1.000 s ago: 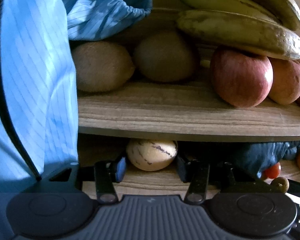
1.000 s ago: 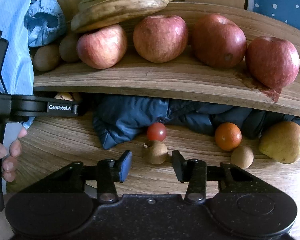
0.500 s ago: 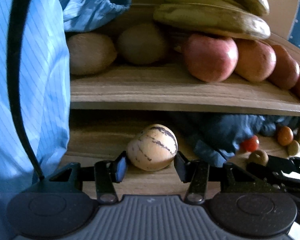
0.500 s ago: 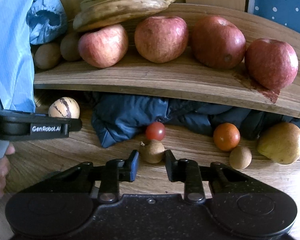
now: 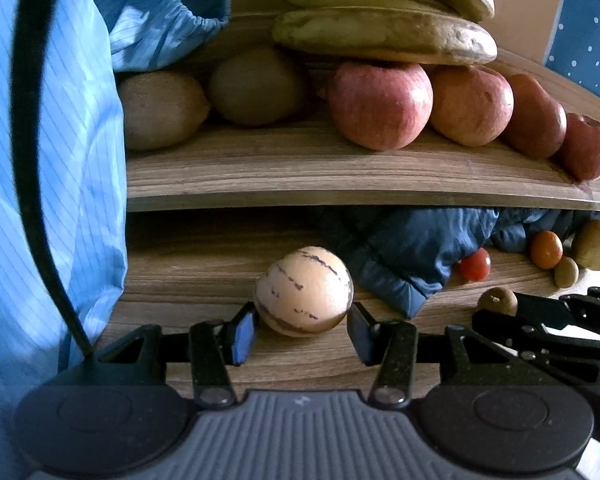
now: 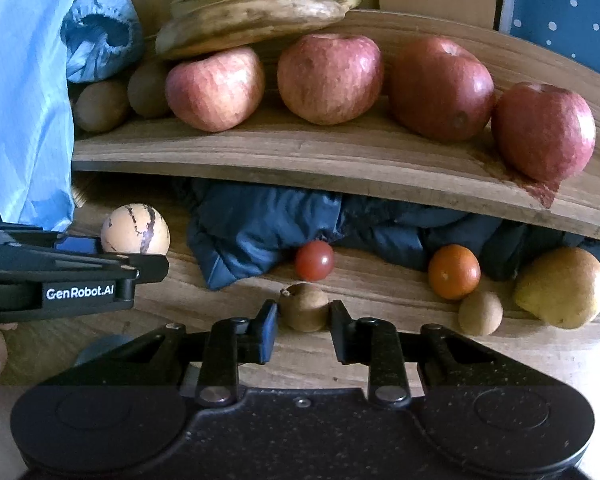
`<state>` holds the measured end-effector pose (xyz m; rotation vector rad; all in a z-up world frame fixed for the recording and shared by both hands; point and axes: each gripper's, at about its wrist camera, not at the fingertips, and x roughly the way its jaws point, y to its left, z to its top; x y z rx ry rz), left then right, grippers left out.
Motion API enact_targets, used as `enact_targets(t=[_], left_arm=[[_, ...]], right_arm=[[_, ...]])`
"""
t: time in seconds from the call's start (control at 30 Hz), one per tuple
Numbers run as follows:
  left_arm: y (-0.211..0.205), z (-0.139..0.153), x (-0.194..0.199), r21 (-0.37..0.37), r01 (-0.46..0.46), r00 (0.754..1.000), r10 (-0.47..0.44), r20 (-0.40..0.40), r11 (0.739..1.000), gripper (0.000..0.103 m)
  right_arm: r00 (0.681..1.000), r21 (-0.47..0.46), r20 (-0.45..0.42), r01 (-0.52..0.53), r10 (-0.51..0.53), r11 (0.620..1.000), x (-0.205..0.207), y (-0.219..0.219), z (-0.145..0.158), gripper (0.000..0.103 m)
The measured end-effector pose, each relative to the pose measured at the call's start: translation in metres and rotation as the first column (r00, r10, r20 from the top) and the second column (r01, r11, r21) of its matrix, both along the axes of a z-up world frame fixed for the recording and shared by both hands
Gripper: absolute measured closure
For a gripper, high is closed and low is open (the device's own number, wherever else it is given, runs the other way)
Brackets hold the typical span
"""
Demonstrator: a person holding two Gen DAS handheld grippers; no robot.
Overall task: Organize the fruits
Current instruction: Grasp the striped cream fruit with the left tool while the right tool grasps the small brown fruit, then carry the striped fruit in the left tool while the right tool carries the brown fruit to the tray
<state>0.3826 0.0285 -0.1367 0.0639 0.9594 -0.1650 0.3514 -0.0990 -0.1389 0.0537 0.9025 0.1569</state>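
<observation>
The right gripper [image 6: 303,322] is clenched on a small round tan-brown fruit [image 6: 304,307], which sits directly ahead between its pads on the lower wooden surface [image 6: 380,292]. The left gripper [image 5: 302,330] grasps a cream-coloured round melon with dark purple streaks [image 5: 304,290]; both pads touch its lower flanks. Each gripper points forward and downward at its own fruit, so neither fruit needs a sideways reach.

Controlling relation: the upper curved wooden shelf [image 6: 300,152] lies above and behind both held fruits, so the judged next move is up and forward over its front edge. The small fruit is nearly round, with its stem nub toward the left pad; no long axis governs the grip. The left gripper is nearer the left end of the shelf, the right gripper nearer the middle.

Count, upper shelf: four red apples [image 6: 330,78], two brown oval kiwifruits [image 5: 160,110], and one bunch of browned yellow bananas [image 6: 252,12] lying on top of the leftmost apple.

Count, lower surface, loose: one red cherry tomato [image 6: 314,261], one small orange citrus fruit [image 6: 454,271], one second small tan-brown round fruit [image 6: 480,314], one yellow pear [image 6: 560,288]. A crumpled dark blue cloth [image 6: 260,228] lies behind them.
</observation>
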Motion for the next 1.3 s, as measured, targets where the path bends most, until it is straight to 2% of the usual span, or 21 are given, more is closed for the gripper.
enact_targets(t=[0.4,0.67,0.97,1.17,1.3], left_arm=[[-0.006,0.005,0.01,0.018,0.039,0.999,-0.039,0.009,0.999,0.044],[-0.014,-0.005,0.016,0.012,0.057,0.998,-0.057,-0.028,0.998,0.044],[-0.011,-0.005,0.01,-0.001,0.057,0.997,-0.057,-0.048,0.998,0.039],[-0.007,-0.006,0.014,-0.001,0.049,0.998,-0.049,-0.043,0.999,0.041],[-0.004,-0.005,0.01,0.001,0.055,0.998,-0.055,-0.04,0.998,0.047]], right_arm=[[1.0,0.011,0.0,0.009,-0.009,1.0,-0.009,0.0,0.001,0.073],[1.0,0.022,-0.006,0.003,-0.003,1.0,-0.005,-0.004,-0.001,0.073],[1.0,0.03,-0.003,0.004,-0.004,1.0,-0.006,-0.004,-0.001,0.069],[1.0,0.028,-0.006,0.003,-0.003,1.0,-0.006,-0.004,0.0,0.069],[1.0,0.028,-0.008,0.005,-0.005,1.0,-0.007,-0.004,0.0,0.071]])
